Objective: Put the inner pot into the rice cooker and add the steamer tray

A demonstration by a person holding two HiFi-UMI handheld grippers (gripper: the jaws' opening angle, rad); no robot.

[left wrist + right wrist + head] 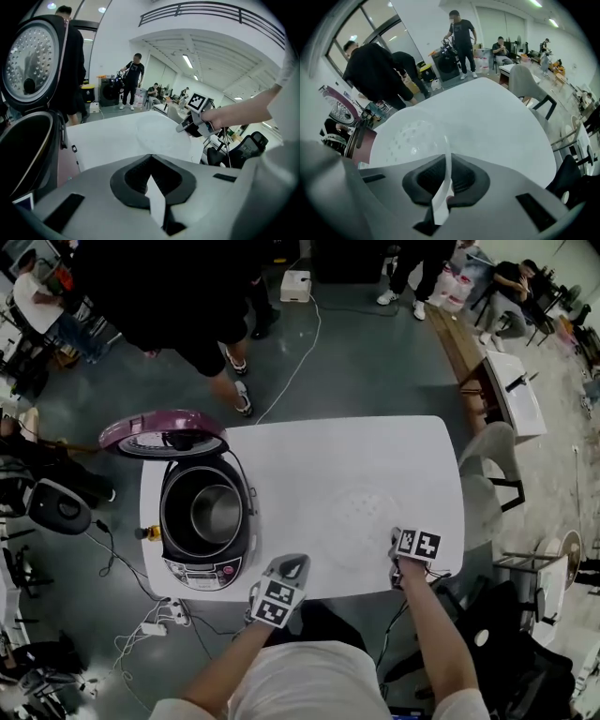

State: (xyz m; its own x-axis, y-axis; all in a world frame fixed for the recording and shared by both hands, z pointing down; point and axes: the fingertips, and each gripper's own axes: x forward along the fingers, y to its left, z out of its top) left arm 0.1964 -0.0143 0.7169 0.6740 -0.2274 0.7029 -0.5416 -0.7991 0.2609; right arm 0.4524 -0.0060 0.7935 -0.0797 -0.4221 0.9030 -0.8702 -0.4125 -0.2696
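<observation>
I'm gripping the near rim of the white steamer tray (pixel 410 136) with my right claw (pixel 442 190). The tray is sitting on or just over the tabletop (pixel 309 456), right of the open rice cooker (pixel 204 521). The inner pot (pixel 214 512) is sitting inside the cooker. My left claw (pixel 152 185) is hovering closed and empty.

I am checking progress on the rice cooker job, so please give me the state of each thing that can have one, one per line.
Rice cooker lid: open, standing up.
Inner pot: seated in the rice cooker.
Steamer tray: outside the cooker, gripped at its rim.
Left gripper: jaws shut, empty.
Right gripper: jaws shut on the tray's rim.
</observation>
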